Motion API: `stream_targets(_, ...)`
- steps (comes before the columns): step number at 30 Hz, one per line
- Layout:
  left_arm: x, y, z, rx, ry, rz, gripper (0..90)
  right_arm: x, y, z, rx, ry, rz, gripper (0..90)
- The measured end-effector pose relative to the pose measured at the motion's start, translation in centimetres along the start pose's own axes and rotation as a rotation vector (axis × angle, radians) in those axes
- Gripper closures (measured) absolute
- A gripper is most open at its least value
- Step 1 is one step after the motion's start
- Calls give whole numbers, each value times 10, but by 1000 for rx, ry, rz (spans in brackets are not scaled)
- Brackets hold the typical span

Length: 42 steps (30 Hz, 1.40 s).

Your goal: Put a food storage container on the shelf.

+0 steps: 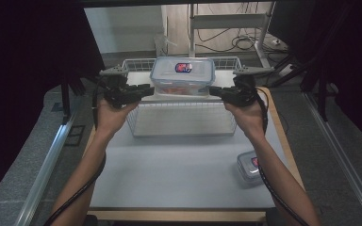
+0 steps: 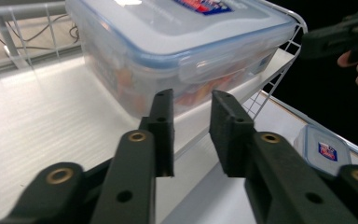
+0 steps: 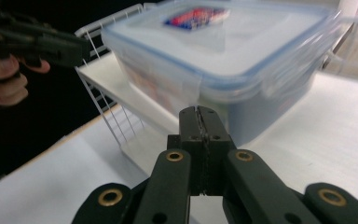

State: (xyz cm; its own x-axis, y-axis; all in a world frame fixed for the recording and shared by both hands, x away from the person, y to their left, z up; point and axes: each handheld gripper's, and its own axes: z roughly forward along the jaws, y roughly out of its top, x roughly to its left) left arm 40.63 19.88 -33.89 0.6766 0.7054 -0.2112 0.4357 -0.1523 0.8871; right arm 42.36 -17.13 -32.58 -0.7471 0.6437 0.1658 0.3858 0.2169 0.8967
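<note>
A large clear lidded food container [image 1: 183,75] with a blue seal and a red-and-blue label stands on the white shelf of a wire rack [image 1: 184,120]. My left gripper [image 1: 148,89] is at its left side, level with it. In the left gripper view the jaws [image 2: 191,105] stand apart with nothing between them, just short of the container [image 2: 177,42]. My right gripper [image 1: 214,90] is at the container's right side. In the right gripper view its jaws [image 3: 199,114] are pressed together on nothing, pointing at the container's [image 3: 223,51] near corner.
A small lidded container [image 1: 250,165] with the same label lies on the white table [image 1: 179,169] near the right edge, beside the right forearm. Dark curtains hang on both sides. Cables and a metal stand are on the floor behind the rack.
</note>
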Motion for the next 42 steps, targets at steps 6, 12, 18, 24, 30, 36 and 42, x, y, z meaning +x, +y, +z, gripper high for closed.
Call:
stream_targets(6,4,-6,12,-2,-9,-29,722,-4,-5,16,23,8,17,897)
stream_targets(12,2,-10,17,-4,-23,-31,703,-7,-8,24,28,8,33,897)
stream_targets(18,-2,-17,16,-2,-26,-27,676,-10,-6,27,25,-28,27,897)
stream_targets(24,-5,-22,16,3,-37,-14,668,-12,-8,29,28,-26,35,894)
stream_targets(30,-18,-29,14,28,-26,34,609,0,-11,26,42,-12,-9,794)
stream_targets(36,-36,-40,12,66,4,105,515,13,-19,20,42,-5,-65,670)
stream_targets(42,-50,-55,15,84,1,144,426,21,-32,15,47,-6,-93,568)
